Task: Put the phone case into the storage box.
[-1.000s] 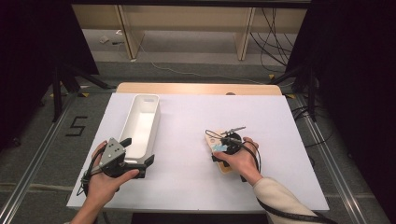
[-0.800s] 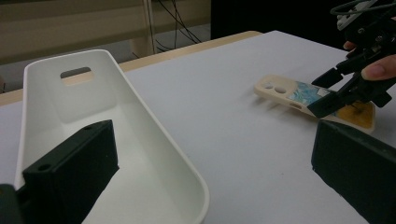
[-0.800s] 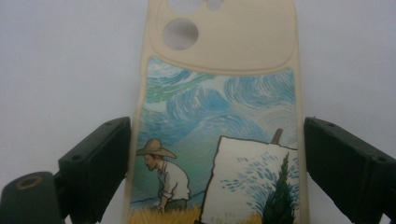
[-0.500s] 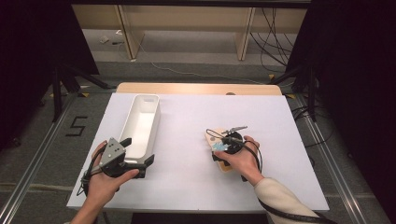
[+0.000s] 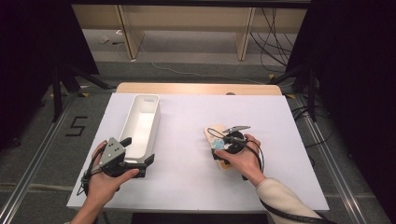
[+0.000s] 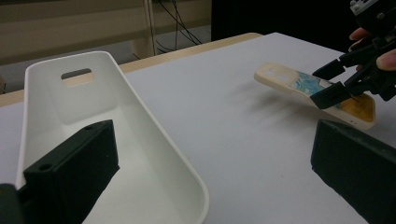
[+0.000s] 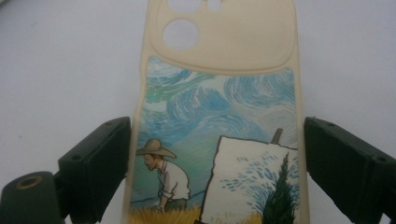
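Right gripper (image 5: 223, 150) is on the phone case (image 5: 215, 140), right of centre on the white worktop (image 5: 196, 182). In the right gripper view the case (image 7: 219, 140) sits between the two black fingers (image 7: 100, 163), painted side up: blue swirled sky, a figure in a straw hat, a canvas on an easel, yellow field at the bottom. Cream rim, camera cutouts at the far end. Left finger touches the case's long edge; the right finger sits right at the other edge, contact there is hard to call. Reads as closed on the case across its width.

In the left gripper view the case (image 6: 317, 93) is tilted: the end in the right gripper (image 6: 345, 84) is low, the camera end is raised off the worktop with a shadow under it.

Left gripper (image 5: 140, 161) sits at the near end of the white tray (image 5: 149, 105), left of centre. Its fingers (image 6: 74, 172) are spread wide with nothing pinched: one finger is inside the tray, the other is outside over bare worktop, so they straddle the tray's (image 6: 154, 135) right wall. Tray is long and narrow with a handle slot in the far end wall, and holds nothing but that finger.

Tray and case are well apart, with bare worktop between them.
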Action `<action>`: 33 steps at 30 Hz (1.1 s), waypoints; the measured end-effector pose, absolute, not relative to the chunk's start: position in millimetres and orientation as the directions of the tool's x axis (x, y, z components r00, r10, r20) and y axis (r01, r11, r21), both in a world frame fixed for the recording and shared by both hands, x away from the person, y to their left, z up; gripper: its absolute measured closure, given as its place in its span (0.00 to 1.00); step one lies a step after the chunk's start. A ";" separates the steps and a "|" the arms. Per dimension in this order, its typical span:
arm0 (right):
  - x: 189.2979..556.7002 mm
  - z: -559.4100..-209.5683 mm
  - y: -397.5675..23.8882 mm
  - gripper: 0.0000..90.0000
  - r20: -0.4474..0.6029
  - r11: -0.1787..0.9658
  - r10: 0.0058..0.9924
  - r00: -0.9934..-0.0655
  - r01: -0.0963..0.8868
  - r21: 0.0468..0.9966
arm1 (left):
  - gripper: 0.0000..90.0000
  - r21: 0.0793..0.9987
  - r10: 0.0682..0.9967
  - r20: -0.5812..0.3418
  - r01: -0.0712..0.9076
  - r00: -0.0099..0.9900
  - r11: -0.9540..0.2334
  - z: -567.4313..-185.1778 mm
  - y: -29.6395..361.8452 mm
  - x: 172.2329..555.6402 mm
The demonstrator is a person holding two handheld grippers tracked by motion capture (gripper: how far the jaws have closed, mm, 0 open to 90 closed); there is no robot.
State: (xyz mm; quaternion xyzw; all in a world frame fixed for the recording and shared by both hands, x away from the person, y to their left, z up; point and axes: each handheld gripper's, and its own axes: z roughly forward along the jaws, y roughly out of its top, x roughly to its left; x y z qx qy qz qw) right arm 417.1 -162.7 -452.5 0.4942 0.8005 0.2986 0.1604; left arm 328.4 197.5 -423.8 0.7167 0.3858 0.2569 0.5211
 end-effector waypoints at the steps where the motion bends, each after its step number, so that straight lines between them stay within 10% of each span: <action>1: 417.0 -452.2 -163.0 0.13 0.038 0.333 0.887 -0.461 0.692 0.641 | 0.00 0.945 0.820 -0.034 0.285 0.571 -0.158 -423.7 197.0 328.4; 33: 401.0 -437.4 -167.3 0.13 0.025 0.332 0.849 -0.528 0.569 0.752 | 0.01 0.946 0.807 -0.012 0.269 0.590 -0.183 -415.9 181.9 338.2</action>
